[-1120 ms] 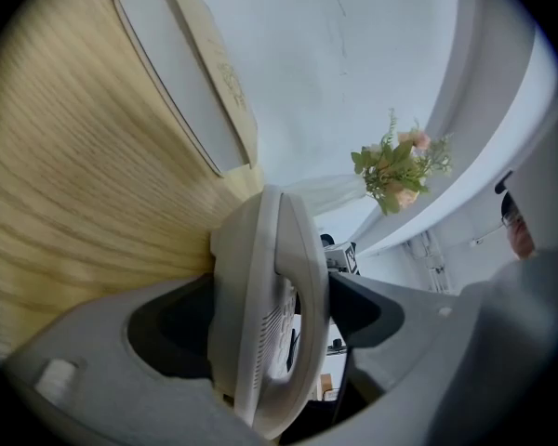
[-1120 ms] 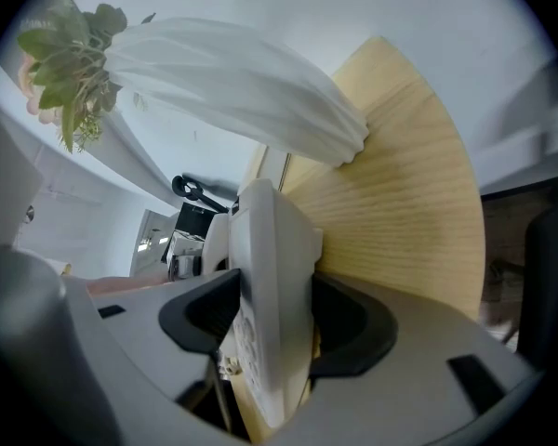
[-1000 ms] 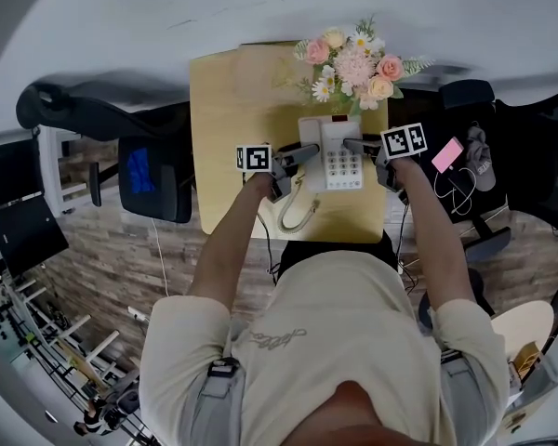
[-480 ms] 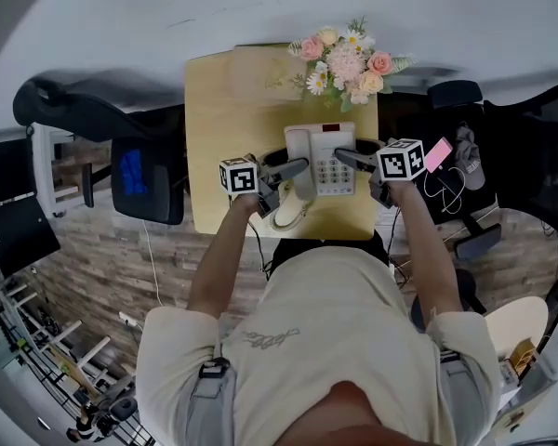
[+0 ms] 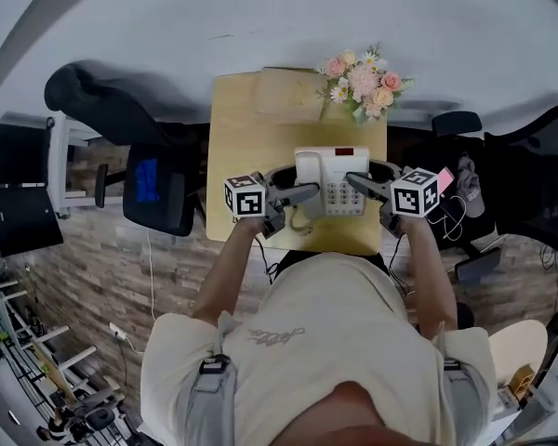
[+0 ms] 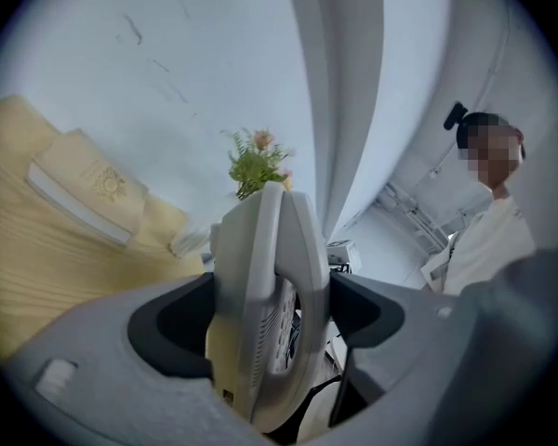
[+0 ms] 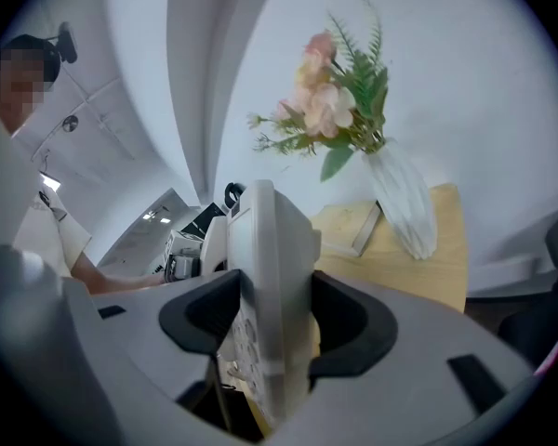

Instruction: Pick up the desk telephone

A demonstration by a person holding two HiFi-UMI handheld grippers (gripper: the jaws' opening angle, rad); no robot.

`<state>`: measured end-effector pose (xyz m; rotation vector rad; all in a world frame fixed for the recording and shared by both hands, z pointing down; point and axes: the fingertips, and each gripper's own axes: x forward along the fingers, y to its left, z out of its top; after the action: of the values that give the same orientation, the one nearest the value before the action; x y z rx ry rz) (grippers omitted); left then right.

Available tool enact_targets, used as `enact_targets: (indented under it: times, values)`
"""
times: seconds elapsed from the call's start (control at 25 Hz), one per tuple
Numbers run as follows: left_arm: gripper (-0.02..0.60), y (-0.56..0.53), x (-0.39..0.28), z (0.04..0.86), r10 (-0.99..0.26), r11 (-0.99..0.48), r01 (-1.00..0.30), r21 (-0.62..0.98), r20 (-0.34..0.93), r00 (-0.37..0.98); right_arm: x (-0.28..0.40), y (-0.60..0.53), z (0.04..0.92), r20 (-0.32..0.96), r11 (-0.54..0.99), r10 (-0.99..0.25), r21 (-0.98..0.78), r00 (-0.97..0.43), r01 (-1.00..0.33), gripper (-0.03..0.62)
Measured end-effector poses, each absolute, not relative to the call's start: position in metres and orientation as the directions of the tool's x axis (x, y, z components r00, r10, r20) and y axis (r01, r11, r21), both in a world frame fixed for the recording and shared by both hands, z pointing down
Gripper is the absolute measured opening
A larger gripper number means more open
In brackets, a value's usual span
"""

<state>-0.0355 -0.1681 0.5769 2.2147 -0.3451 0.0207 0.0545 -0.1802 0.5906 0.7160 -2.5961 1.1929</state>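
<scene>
The white desk telephone hangs above the front of the wooden table, held from both sides. My left gripper is shut on its handset side. My right gripper is shut on the keypad side. In the left gripper view the left gripper clamps the phone edge-on between dark pads. The right gripper does the same in the right gripper view. The coiled cord dangles below the phone.
A vase of pink and white flowers stands at the table's far right corner, with a pale book beside it. An office chair is at the left and dark chairs at the right. A pink phone lies right of the table.
Both grippers have lifted the telephone off the table and drawn it toward the front edge. The cord now hangs under it.
</scene>
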Motion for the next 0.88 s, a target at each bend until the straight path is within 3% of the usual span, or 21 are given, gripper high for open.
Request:
enact_targets:
  times: [0.88]
  values:
    - [0.379,-0.161,-0.049,0.395,-0.239,-0.88,-0.227,0.416,0.026,0.971,0.042,-0.175,0.401,0.17,0.778,-0.508,-0.331,-0.845,-0.534,0.232]
